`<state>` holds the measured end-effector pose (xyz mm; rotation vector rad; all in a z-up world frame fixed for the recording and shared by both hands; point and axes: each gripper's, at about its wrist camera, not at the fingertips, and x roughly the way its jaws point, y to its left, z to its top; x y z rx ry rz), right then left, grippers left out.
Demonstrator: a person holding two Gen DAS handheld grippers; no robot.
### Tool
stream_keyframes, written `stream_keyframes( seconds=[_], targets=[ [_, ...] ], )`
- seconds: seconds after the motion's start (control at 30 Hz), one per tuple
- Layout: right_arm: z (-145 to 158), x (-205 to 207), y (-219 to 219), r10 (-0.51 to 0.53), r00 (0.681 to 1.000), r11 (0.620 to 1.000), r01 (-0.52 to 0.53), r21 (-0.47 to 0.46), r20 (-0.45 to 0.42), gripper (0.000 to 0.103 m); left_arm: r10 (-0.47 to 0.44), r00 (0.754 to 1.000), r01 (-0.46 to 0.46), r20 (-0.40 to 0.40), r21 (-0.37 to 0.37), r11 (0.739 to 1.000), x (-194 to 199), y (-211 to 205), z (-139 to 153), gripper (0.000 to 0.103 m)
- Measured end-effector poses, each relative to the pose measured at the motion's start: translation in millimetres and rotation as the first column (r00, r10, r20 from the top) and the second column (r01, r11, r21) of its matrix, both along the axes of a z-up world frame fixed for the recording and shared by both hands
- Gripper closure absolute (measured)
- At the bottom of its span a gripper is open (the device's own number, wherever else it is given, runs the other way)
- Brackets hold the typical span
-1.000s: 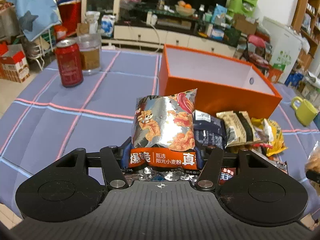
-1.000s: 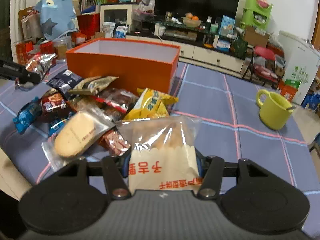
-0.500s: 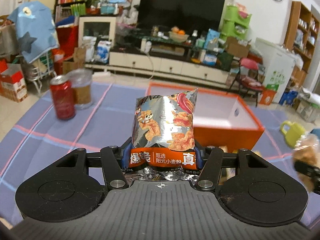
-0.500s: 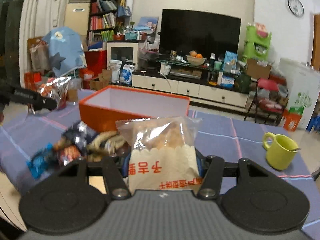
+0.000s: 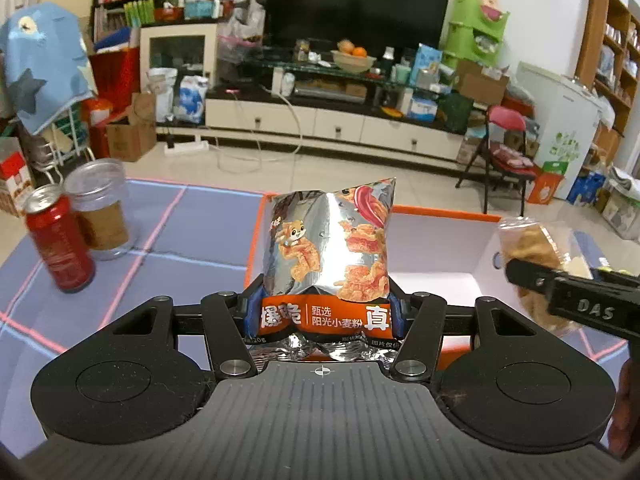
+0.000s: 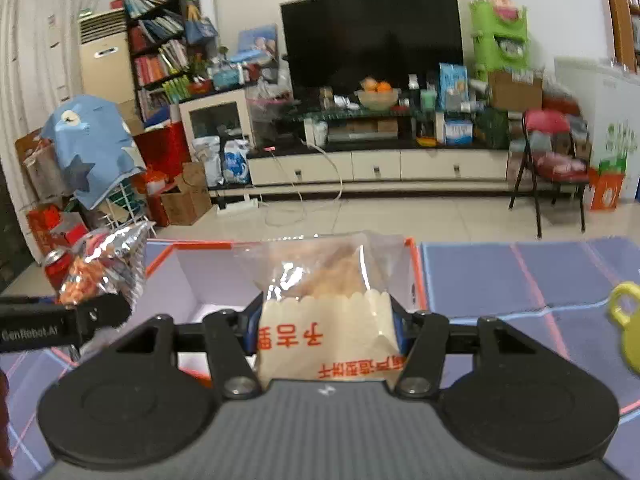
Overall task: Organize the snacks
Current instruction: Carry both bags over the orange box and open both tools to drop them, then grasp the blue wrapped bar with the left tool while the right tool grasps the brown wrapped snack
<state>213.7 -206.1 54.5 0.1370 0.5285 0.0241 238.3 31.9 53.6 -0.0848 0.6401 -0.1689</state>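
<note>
My left gripper [image 5: 320, 312] is shut on a silver and orange snack bag [image 5: 328, 248] with a squirrel print, held upright over the near edge of the open orange box [image 5: 440, 256]. My right gripper [image 6: 326, 324] is shut on a clear and cream snack bag [image 6: 328, 300] with red lettering, held above the same box [image 6: 208, 276]. Each gripper shows in the other's view: the right one with its bag at the right of the left wrist view [image 5: 536, 260], the left one with the silver bag at the left of the right wrist view [image 6: 100, 276]. The box's white inside looks bare.
A red can [image 5: 58, 240] and a clear jar [image 5: 102, 208] stand on the blue checked tablecloth [image 5: 192, 232] left of the box. A yellow-green mug [image 6: 626, 320] sits to the right. Beyond the table is a cluttered room with a TV unit.
Both grippers have risen and moved forward with their bags, from over the snack pile to above the box. The pile has dropped out of view.
</note>
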Motion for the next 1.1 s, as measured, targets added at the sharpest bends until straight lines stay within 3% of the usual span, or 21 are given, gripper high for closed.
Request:
stream_keyframes(
  seconds=[0.13,0.27,0.37,0.53,0.63,0.8,1.0,1.1],
  targets=[
    [-13,25,5,-0.014,1.000,1.000,0.014,-0.005,-0.026,0.044,-0.001,1.000,0.001,-0.001,0.018,1.000,18,-8,-9,0.065],
    [-16,29,10,-0.019,0.999,0.999,0.019,-0.028,-0.031,0.035,0.006,1.000,-0.007,0.011,0.034,0.999,12,-6,-10,0.048],
    [-1,14,9,-0.025,0.999,0.999,0.026,-0.041,0.020,0.030,0.031,0.998,-0.032,0.049,0.011,0.999,-4,9,5,0.038],
    [27,-40,-5,-0.028,0.995,0.998,0.032,-0.047,0.092,0.019,0.087,0.991,-0.085,0.098,-0.028,0.996,-56,50,26,0.034],
    [30,-87,-16,-0.050,0.993,0.998,0.055,-0.043,0.111,0.011,0.122,0.988,-0.119,0.091,-0.033,0.992,-96,79,18,0.034],
    [6,-152,-24,-0.087,0.994,0.994,0.092,-0.062,0.070,0.006,0.184,0.983,-0.184,0.004,-0.057,0.981,-131,110,-7,0.035],
    [-25,-183,-27,-0.083,0.996,0.994,0.081,-0.072,-0.020,0.006,0.117,0.992,-0.117,0.048,-0.007,0.993,-146,101,-9,0.031],
    [-46,-174,-27,0.059,0.995,0.991,-0.068,-0.113,-0.083,0.010,0.077,0.997,-0.078,0.025,0.028,0.997,-143,91,-17,0.031]
  ],
)
